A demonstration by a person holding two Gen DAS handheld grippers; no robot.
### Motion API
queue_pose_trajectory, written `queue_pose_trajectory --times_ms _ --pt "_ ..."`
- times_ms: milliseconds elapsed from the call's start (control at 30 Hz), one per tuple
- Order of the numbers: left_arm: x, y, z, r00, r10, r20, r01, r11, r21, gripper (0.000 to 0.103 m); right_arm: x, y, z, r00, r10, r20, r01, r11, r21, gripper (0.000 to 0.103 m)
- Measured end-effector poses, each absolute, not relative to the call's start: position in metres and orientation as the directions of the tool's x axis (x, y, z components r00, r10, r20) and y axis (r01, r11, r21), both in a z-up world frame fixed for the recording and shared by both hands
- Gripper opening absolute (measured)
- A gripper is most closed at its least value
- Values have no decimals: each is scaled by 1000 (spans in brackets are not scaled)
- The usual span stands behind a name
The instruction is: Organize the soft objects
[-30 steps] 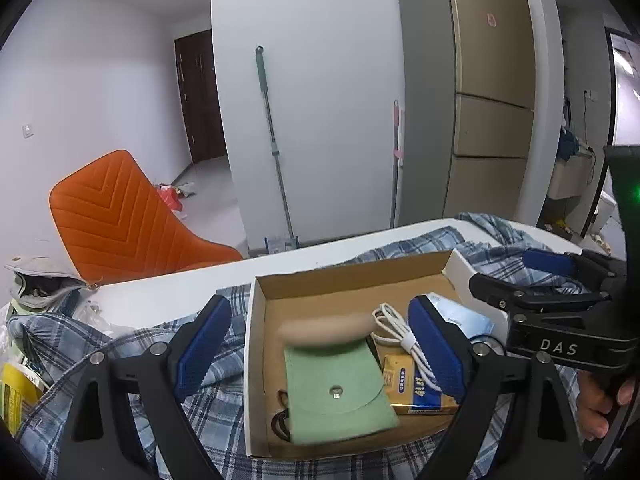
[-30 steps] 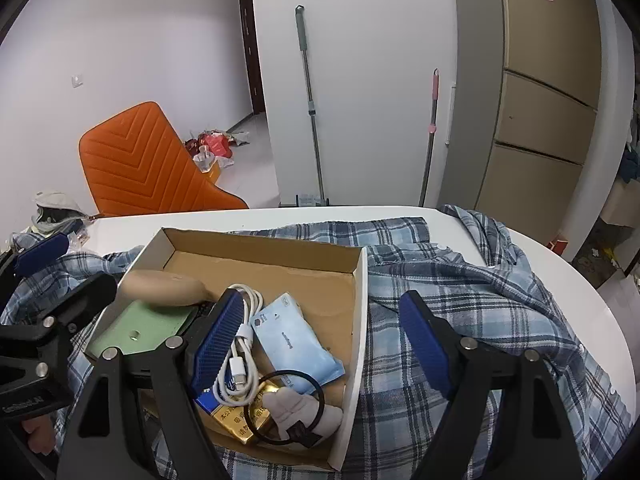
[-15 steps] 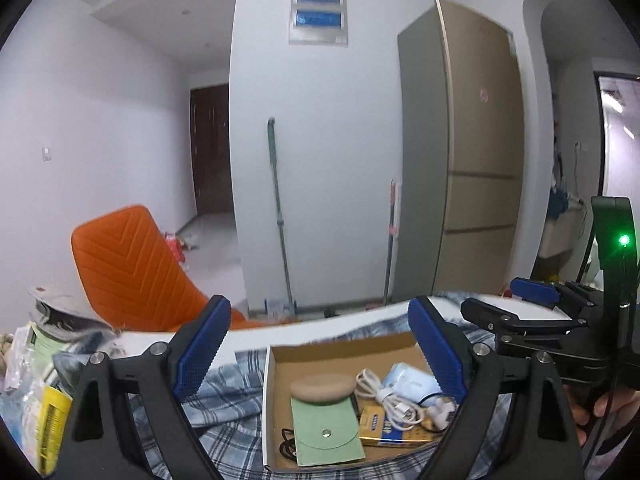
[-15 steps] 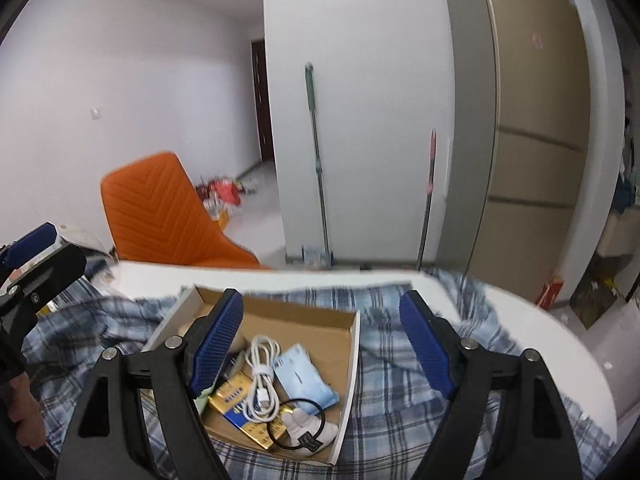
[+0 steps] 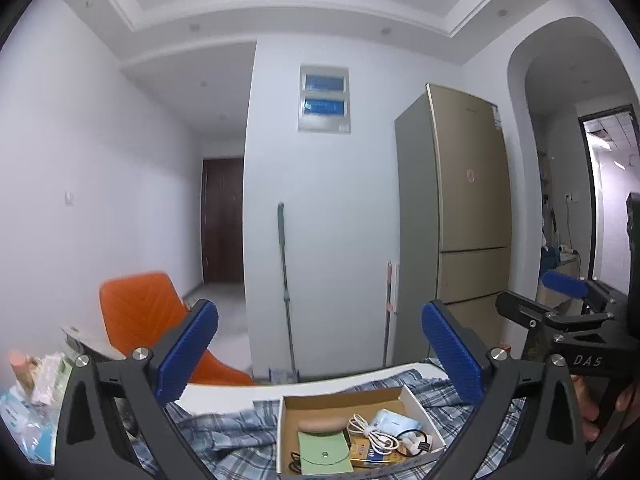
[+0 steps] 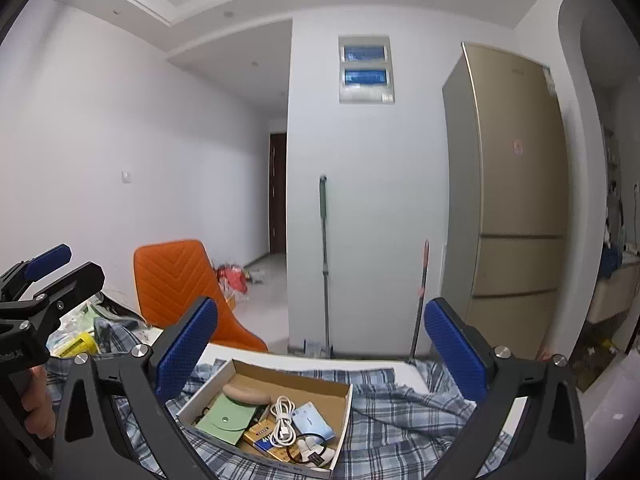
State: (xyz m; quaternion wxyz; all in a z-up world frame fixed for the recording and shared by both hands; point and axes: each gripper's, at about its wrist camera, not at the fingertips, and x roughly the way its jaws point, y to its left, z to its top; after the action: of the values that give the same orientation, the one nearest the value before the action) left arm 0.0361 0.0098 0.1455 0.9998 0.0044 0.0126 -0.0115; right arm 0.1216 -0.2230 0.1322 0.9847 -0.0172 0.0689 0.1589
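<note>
Opening wide with nothing between their jaws, the left gripper (image 5: 320,354) and right gripper (image 6: 322,350) hang above the bench (image 6: 256,358). At six o'clock, the cardboard box (image 6: 345,408) sits on a plaid shirt (image 6: 404,412), holding a green pouch (image 6: 226,420) and white cable (image 6: 282,422).

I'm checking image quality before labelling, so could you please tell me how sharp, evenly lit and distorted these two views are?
Left wrist view: strong fisheye bending of walls and fridge, black corners, soft even light, orange chair slightly smeared, cardboard box fairly sharp. Right wrist view: same curvature and dark rim, no harsh glare, box contents readable, white cable crisp, orange chair sharp.
</note>
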Motion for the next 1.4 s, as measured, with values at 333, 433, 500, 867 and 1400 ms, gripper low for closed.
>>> queue_pose_trajectory --times_ms 333,433,500,867,1400 --pt "0 12 120 999 -33 -20 33 999 -21 103 80 -228 122 943 327 -58 -329 944 -25 103" --pt "-7 13 104 999 -30 -15 29 999 -33 103 75 -235 111 944 326 -60 -326 945 -4 103" --pt "-9 13 93 1000 -25 -5 25 1000 -20 103 74 -239 104 945 323 -53 -323 946 17 103" --pt "4 23 35 999 -14 -50 13 1000 -17 103 88 -247 52 945 316 -84 -313 949 39 103" --pt "19 20 8 996 -4 -93 4 1000 6 103 88 -231 5 948 296 -117 -303 952 -43 103"
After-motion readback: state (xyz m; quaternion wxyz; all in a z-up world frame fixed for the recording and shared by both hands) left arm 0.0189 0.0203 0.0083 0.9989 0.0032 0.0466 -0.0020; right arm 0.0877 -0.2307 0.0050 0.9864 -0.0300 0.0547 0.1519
